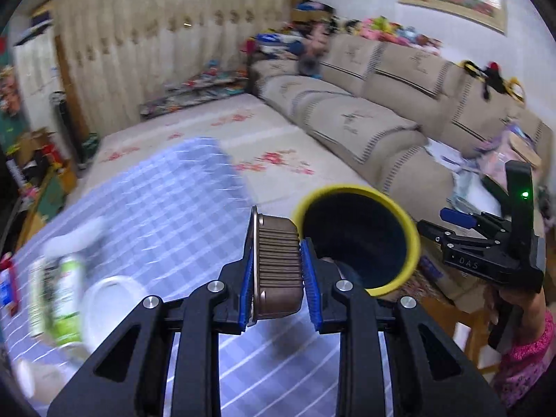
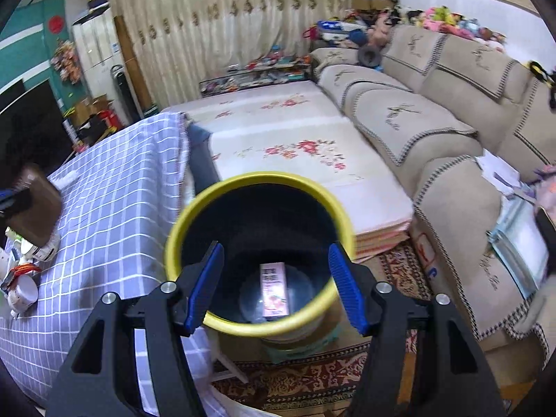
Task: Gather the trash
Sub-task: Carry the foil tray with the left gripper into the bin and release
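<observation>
My left gripper [image 1: 278, 271] is shut on a brown ribbed foil tray [image 1: 278, 271], held on edge above the checked tablecloth [image 1: 166, 208], just left of the yellow-rimmed bin [image 1: 358, 239]. In the right wrist view the tray [image 2: 33, 208] shows at the far left. My right gripper [image 2: 274, 278] is open and empty over the bin's mouth [image 2: 259, 177]. A pink carton [image 2: 274, 292] lies at the bin's bottom. The right gripper also shows in the left wrist view [image 1: 486, 243], beyond the bin.
Bottles and a white cup [image 1: 62, 295] stand on the table's left side; they also show in the right wrist view [image 2: 21, 278]. A beige sofa [image 2: 451, 139] runs along the right. A floral mat [image 2: 295, 139] lies behind the bin, a patterned rug [image 2: 312, 382] below.
</observation>
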`<state>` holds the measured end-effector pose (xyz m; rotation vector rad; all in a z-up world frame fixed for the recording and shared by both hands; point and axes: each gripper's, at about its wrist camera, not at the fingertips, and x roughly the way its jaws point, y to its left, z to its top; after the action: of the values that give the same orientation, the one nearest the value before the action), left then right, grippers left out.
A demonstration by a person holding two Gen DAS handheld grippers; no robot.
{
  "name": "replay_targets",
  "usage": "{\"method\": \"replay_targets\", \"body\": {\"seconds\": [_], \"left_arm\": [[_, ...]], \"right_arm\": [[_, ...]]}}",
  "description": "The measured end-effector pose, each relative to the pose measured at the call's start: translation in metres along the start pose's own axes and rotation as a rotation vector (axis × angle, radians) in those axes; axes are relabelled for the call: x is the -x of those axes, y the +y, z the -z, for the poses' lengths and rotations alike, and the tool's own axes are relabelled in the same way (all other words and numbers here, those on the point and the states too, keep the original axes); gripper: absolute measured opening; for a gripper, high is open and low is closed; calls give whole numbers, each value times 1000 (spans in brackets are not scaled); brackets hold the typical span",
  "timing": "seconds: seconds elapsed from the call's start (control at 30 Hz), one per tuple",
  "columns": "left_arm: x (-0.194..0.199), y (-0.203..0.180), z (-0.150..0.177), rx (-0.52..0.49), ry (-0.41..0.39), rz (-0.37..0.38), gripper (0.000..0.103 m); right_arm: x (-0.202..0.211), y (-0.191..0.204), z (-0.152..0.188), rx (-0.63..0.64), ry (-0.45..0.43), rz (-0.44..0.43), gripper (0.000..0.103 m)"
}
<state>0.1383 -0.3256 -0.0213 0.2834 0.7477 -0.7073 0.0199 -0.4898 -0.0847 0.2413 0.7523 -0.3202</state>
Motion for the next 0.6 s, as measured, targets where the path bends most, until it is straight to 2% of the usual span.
{"method": "replay_targets", "body": {"seconds": [0.07, 0.2, 0.33, 0.5, 0.57, 0.6], "left_arm": [[-23, -24, -8, -30, 19, 54, 26], [-71, -64, -20, -87, 68, 104, 26], [-124, -91, -27, -120, 159, 127, 26], [-184, -102, -24, -124, 263, 113, 26], [-201, -106, -23, -130, 283, 100, 32], [-204, -105, -21, -130, 283, 93, 42]], "right_arm": [[7, -14, 4, -24, -6, 27, 63], [16, -45, 15, -82, -8, 66, 63], [20, -66, 22, -118, -1, 88, 63], [22, -78, 26, -136, 2, 95, 63], [22, -81, 27, -139, 3, 93, 64], [22, -81, 26, -140, 3, 92, 64]]}}
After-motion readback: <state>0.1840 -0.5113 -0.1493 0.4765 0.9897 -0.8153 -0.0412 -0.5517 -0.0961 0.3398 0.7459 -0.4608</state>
